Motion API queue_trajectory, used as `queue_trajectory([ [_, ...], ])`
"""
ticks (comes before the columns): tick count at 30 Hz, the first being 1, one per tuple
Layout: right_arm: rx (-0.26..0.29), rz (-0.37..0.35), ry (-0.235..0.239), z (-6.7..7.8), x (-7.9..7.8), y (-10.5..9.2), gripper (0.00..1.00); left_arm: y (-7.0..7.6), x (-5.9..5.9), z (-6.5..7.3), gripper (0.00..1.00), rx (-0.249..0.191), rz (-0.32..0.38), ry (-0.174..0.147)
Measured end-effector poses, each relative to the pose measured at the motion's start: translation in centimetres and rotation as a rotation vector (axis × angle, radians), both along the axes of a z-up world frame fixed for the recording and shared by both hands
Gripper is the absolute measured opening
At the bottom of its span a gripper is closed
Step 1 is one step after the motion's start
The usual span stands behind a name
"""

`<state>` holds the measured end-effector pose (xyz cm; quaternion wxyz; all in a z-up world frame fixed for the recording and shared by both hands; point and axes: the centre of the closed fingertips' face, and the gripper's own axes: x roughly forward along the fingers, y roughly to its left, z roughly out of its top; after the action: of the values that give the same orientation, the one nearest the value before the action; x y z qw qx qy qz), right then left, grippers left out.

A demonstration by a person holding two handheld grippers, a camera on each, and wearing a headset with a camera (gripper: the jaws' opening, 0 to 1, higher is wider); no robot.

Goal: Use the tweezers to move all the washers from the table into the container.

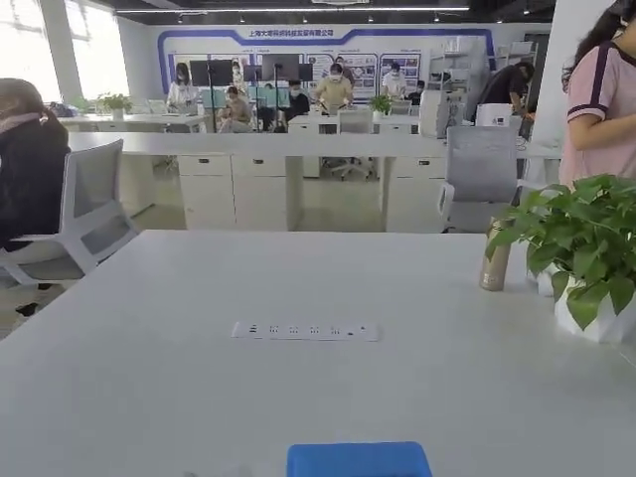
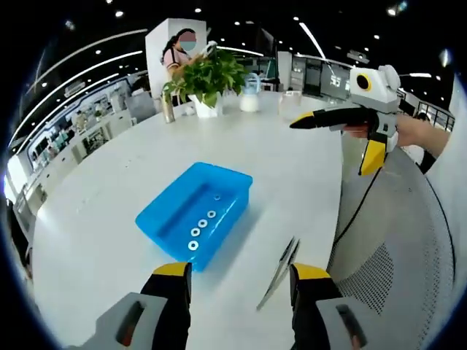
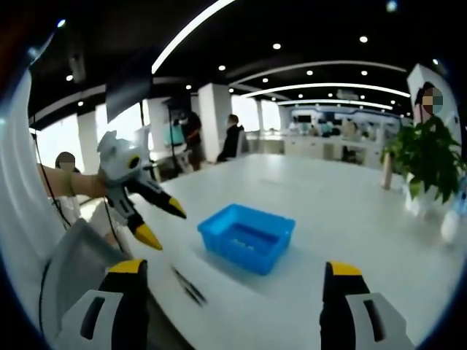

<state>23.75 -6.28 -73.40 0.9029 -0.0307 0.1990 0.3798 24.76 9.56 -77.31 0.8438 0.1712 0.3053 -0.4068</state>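
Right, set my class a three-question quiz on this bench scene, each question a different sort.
1. True or false: the washers lie inside the blue container.
2. The tweezers are: A) held between jaws, B) lying on the table, C) in the container.
3. Fill in: the left gripper and the right gripper both stand ____.
Key: 1 true; 2 B; 3 open.
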Motion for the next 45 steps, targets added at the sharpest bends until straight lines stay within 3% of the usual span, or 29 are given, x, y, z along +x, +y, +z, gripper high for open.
queue_trajectory([
  [3, -0.003, -0.025, -0.016, 0.5, 0.3, -0.8, 0.99, 0.0, 0.2, 1.3, 0.65, -0.074, 0.070, -0.029],
  [5, 0.001, -0.041, -0.022, 0.8, 0.3, -1.5, 0.99, 0.2, 0.4, 2.5, 0.68, -0.136, 0.111, -0.069],
  [11, 0.000, -0.090, -0.036, 1.4, 0.6, -3.2, 0.99, 1.4, 0.3, 5.2, 0.73, -0.241, 0.192, -0.170],
  [12, 0.002, -0.097, -0.038, 1.4, 0.7, -3.5, 0.99, 1.7, 0.3, 5.9, 0.74, -0.270, 0.217, -0.198],
  [14, 0.015, -0.107, -0.048, 1.9, 0.8, -3.8, 0.99, 2.0, 0.2, 6.5, 0.79, -0.310, 0.250, -0.210],
  [16, 0.033, -0.110, -0.069, 2.5, 0.9, -4.0, 0.99, 2.5, 0.3, 7.4, 0.85, -0.348, 0.301, -0.248],
  [22, 0.057, -0.104, -0.105, 3.5, 1.0, -4.0, 0.99, 3.7, -0.3, 8.5, 0.91, -0.485, 0.404, -0.247],
  [24, 0.068, -0.109, -0.106, 3.6, 1.2, -4.2, 0.99, 4.1, -0.4, 8.8, 0.97, -0.502, 0.420, -0.263],
  [27, 0.077, -0.117, -0.105, 3.7, 1.4, -4.2, 0.99, 4.8, -0.6, 8.7, 0.99, -0.487, 0.441, -0.287],
  [28, 0.077, -0.118, -0.106, 3.7, 1.4, -4.2, 0.99, 5.0, -0.7, 8.6, 0.99, -0.468, 0.440, -0.297],
  [30, 0.066, -0.123, -0.103, 3.5, 1.5, -4.3, 0.99, 5.3, -0.9, 7.9, 0.99, -0.372, 0.425, -0.309],
  [31, 0.061, -0.123, -0.107, 3.5, 1.5, -4.4, 0.99, 5.1, -1.0, 7.8, 0.99, -0.365, 0.411, -0.309],
  [38, 0.060, -0.139, -0.128, 4.1, 1.8, -4.4, 0.99, 4.9, -1.0, 8.1, 0.99, -0.436, 0.435, -0.289],
  [45, 0.055, -0.129, -0.114, 3.6, 1.9, -4.0, 0.99, 5.8, -0.6, 8.7, 0.99, -0.496, 0.472, -0.281],
])
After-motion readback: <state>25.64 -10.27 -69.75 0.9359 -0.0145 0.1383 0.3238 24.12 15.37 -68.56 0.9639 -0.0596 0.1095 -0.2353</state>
